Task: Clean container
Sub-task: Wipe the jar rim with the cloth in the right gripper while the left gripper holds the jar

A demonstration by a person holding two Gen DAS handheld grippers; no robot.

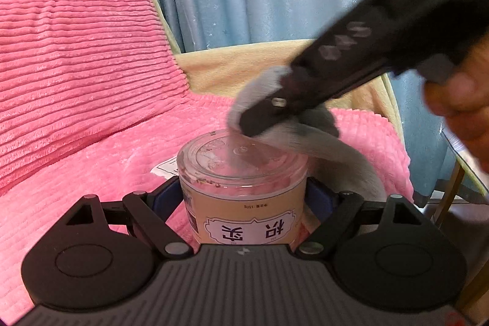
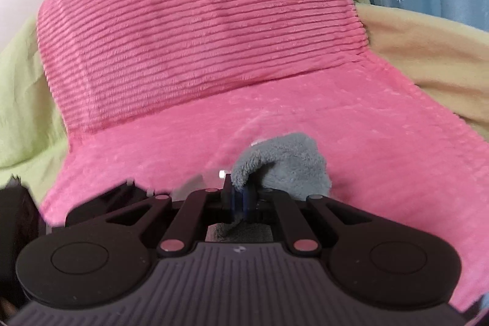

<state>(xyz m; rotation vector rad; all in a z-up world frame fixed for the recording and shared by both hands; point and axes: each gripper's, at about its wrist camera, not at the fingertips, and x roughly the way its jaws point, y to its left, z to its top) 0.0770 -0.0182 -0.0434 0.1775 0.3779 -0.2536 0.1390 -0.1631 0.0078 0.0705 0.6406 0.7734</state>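
- Clear plastic container (image 1: 243, 188), label upside down, sits clamped between the left gripper (image 1: 244, 197) jaws over the pink blanket (image 1: 91, 173), so it's braced and can't spin.
- Right gripper (image 2: 240, 197) jaws are pinched together on a grey cloth (image 2: 284, 164), angled down so the cloth rubs the lid (image 1: 238, 155).
- Motion blur there, so contact is probably happening, not certain.
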